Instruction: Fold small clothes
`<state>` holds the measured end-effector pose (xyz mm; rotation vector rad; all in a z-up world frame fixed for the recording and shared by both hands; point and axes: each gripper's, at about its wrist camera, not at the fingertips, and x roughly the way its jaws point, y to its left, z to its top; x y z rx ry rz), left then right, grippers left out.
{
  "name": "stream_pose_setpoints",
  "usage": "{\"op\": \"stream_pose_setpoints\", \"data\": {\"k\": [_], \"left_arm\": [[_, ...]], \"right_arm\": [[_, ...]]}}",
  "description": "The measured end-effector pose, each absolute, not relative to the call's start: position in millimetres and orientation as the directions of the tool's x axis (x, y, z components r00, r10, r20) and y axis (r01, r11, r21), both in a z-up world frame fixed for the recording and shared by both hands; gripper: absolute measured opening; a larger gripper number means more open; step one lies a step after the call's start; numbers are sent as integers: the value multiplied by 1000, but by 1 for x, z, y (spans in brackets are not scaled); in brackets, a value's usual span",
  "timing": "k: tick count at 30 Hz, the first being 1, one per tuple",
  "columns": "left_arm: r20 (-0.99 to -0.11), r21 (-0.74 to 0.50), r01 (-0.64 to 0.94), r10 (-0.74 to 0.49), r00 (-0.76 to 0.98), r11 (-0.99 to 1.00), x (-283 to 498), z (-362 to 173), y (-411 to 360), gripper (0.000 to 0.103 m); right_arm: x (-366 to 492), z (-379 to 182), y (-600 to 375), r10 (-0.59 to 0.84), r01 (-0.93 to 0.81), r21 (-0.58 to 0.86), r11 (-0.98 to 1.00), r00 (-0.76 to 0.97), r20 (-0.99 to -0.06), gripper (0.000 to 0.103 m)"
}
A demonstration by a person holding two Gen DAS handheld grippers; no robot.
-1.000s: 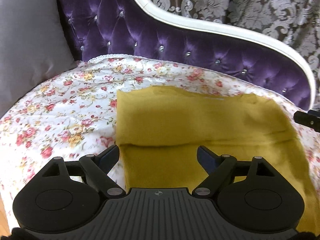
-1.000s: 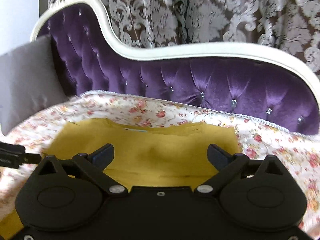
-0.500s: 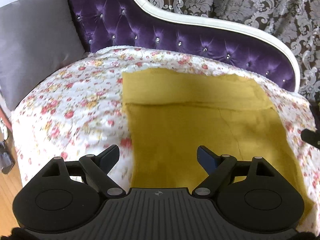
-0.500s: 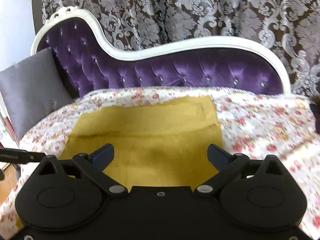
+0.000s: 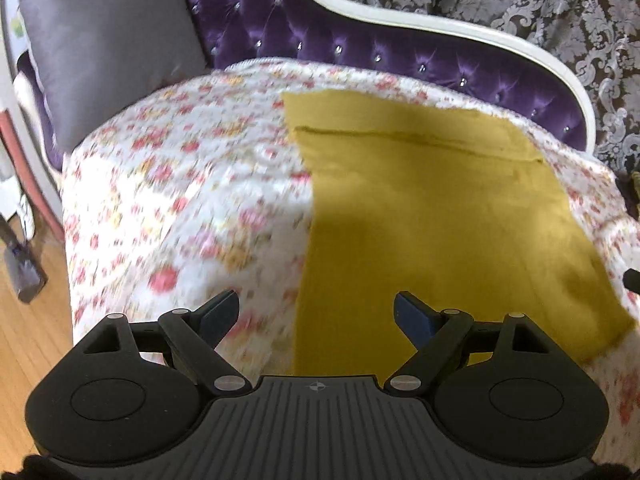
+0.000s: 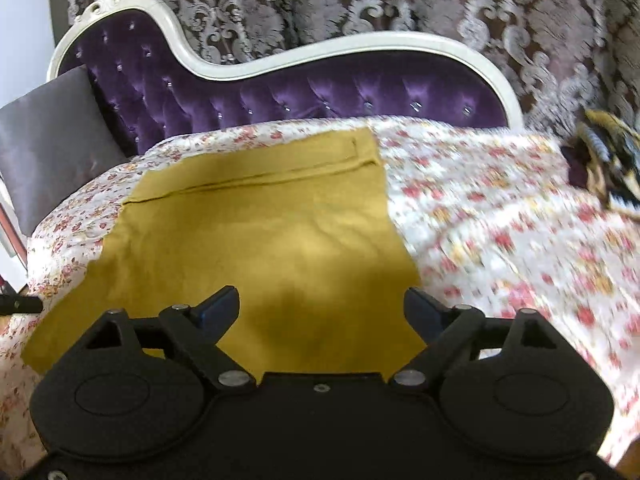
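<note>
A mustard-yellow garment [image 5: 432,216] [image 6: 264,236] lies flat on the floral sheet [image 5: 180,200] [image 6: 500,240], with a folded band along its far edge. My left gripper [image 5: 316,312] hovers open over the garment's near left edge, one finger above the sheet, the other above the cloth. My right gripper [image 6: 322,306] hangs over the garment's near right corner; its jaws are closing slightly, with nothing pressed between them. Neither gripper holds anything. A tip of the other gripper shows at the left edge of the right wrist view.
A purple tufted backrest [image 5: 360,40] [image 6: 320,92] with a white frame runs behind the sheet. A grey cushion [image 5: 108,52] [image 6: 52,148] leans at the left end. A dark patterned cloth [image 6: 608,160] lies at the far right. Wooden floor [image 5: 28,340] lies left.
Both grippers have pulled back toward the near edge of the garment, so more of the yellow cloth and sheet shows. The right gripper's fingers stand slightly closer together.
</note>
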<state>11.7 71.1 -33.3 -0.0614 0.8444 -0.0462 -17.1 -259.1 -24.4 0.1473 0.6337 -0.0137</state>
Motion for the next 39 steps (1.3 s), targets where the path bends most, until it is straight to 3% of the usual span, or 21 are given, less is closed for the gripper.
{"op": "stream_pose_setpoints", "data": {"k": [12,16,27,30,36,38,39], "left_arm": [[-761,-39,32,-50,646,999,0,-51,71,84],[-788,-66,50,-83,610,997,7,-60,70,75],[-779,-67,83,-104,618,994,11,-63,67,73],[-773,-69,104,-119,623,992,12,-63,64,63],[-761,-69,142,-144,632,987,11,-61,60,36],[-751,-85,150,-162,640,985,11,-60,62,17],[-748,-104,153,-178,640,983,11,-60,64,13]], "right_arm": [[-39,-45,-288,-20,148,149,978,772,-635,82],[-38,-51,-290,-13,147,154,977,763,-646,80],[-26,-60,-315,-11,206,219,954,751,-661,79],[-21,-65,-323,31,206,270,941,740,-672,79],[-21,-74,-330,122,200,380,903,729,-674,53],[-22,-73,-333,156,177,417,891,745,-649,17],[-23,-72,-335,180,169,448,878,751,-635,16]]}}
